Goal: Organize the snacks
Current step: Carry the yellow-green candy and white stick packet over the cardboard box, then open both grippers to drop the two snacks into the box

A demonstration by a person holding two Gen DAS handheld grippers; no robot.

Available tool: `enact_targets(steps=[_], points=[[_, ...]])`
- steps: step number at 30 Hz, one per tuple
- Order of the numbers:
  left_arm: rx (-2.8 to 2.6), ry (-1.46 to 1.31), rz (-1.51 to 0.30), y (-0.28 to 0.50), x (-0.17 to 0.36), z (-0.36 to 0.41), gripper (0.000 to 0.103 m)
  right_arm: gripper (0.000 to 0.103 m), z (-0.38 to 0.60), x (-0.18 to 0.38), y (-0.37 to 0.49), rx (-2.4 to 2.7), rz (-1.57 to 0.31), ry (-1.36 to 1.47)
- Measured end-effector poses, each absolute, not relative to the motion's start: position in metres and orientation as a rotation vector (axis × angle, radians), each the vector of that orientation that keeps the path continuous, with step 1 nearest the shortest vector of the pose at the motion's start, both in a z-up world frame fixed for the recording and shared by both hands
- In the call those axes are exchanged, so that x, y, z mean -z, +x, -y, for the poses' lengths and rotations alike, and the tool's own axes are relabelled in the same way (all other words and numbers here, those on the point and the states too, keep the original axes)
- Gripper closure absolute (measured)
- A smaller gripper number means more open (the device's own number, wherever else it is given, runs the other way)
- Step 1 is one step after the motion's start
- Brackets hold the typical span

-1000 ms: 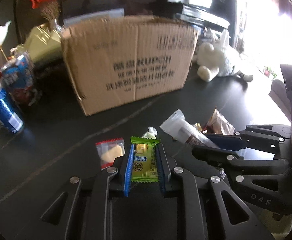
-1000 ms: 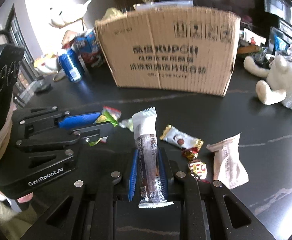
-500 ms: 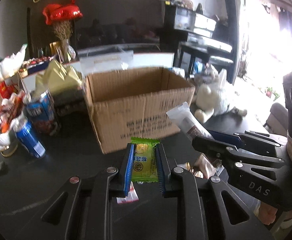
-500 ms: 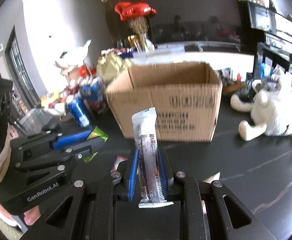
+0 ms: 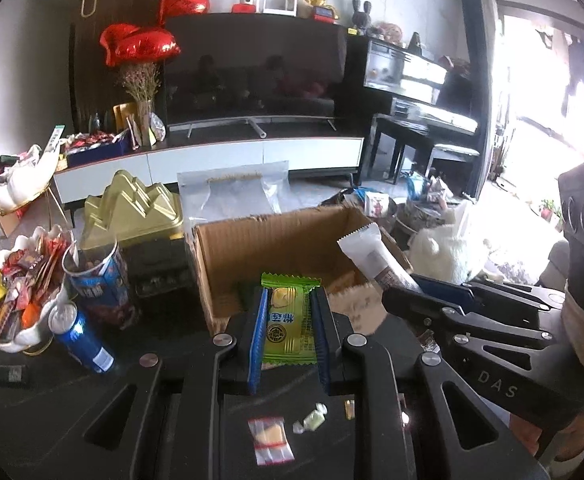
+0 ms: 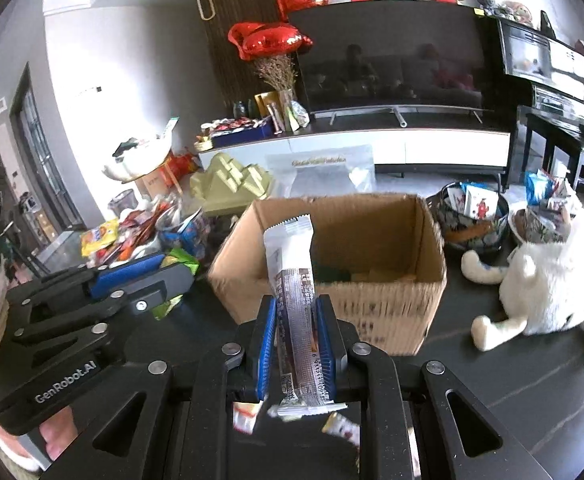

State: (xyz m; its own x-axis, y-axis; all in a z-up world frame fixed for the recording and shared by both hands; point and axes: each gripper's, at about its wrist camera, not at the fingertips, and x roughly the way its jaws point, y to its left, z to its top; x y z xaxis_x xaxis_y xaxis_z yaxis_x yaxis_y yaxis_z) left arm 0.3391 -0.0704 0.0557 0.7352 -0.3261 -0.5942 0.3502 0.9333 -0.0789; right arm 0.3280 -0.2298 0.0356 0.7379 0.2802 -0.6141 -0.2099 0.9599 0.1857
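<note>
My left gripper (image 5: pixel 290 300) is shut on a green and yellow snack packet (image 5: pixel 289 320), held in the air in front of the open cardboard box (image 5: pixel 228 252). My right gripper (image 6: pixel 295 308) is shut on a long white and silver snack bar (image 6: pixel 295 280), also raised before the cardboard box (image 6: pixel 371 312). The snack bar (image 5: pixel 375 258) shows at the right of the left wrist view, sticking up from the right gripper. The green packet (image 6: pixel 180 262) peeks out of the left gripper at the left of the right wrist view. Small wrapped sweets (image 5: pixel 270 438) lie on the black table below.
A blue can (image 5: pixel 82 338), a white bowl heaped with snacks (image 5: pixel 16 292) and a gold tin (image 5: pixel 132 210) stand left of the box. A white plush toy (image 6: pixel 551 280) and bowls of packets (image 6: pixel 475 216) sit to its right. A TV cabinet (image 6: pixel 411 144) lies behind.
Both grippers have risen from the table with their snacks held. The box's open top and inside now show, and the loose sweets have dropped to the bottom of both views.
</note>
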Motion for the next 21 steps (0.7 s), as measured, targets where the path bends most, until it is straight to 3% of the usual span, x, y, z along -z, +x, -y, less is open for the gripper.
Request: enact_targets(steps=[14, 17, 21], points=[[0.347, 0.004, -0.732, 0.420, -0.044, 0.075, 0.080, 0.082, 0.231, -0.041, 0.399, -0.220, -0.726, 0.074], [0.328, 0.007, -0.740, 0.431, -0.039, 0.076, 0.073, 0.080, 0.234, -0.036, 0.412, -0.209, -0.735, 0.087], [0.317, -0.009, -0.740, 0.429, -0.036, 0.071, 0.065, 0.069, 0.238, -0.032, 0.416, -0.165, -0.738, 0.092]])
